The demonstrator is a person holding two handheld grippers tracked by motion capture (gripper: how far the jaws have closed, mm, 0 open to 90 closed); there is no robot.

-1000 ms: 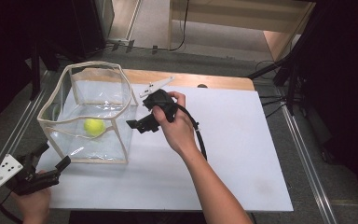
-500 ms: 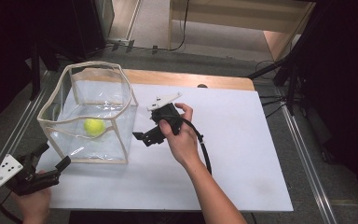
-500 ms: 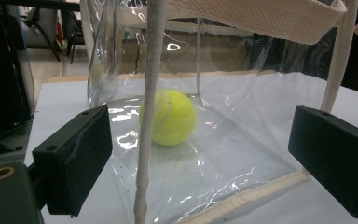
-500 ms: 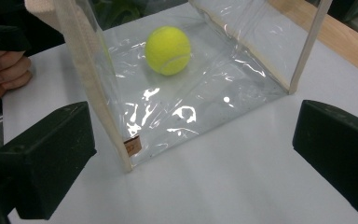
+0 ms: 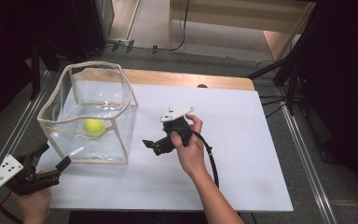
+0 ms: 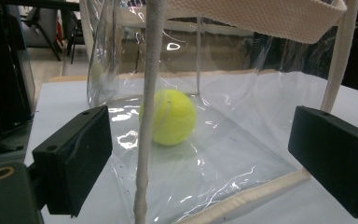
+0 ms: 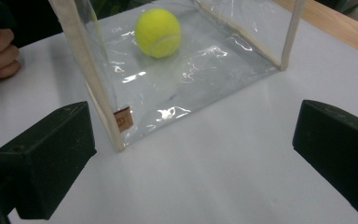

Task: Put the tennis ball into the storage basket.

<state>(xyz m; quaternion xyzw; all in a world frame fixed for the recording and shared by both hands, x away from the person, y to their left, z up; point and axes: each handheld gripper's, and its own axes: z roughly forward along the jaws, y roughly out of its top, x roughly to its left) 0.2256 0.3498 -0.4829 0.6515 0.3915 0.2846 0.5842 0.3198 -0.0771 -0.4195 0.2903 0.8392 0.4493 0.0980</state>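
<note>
High view: one tennis ball (image 5: pixel 94 127), one clear bag (image 5: pixel 121 140); two hand-held grippers gape empty.

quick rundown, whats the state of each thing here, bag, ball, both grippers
clear bag: upright on the white board, top open
tennis ball: resting on the bag's floor, not held
left gripper: open, a bag corner edge between its fingers, untouched
right gripper: open, nothing between its fingers, beside the bag

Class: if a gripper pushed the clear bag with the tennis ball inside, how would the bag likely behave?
The clear bag would probably buckle: its walls are thin and wrinkled. It looks light, so it may slide. The tennis ball inside lies loose and would likely roll.
</note>
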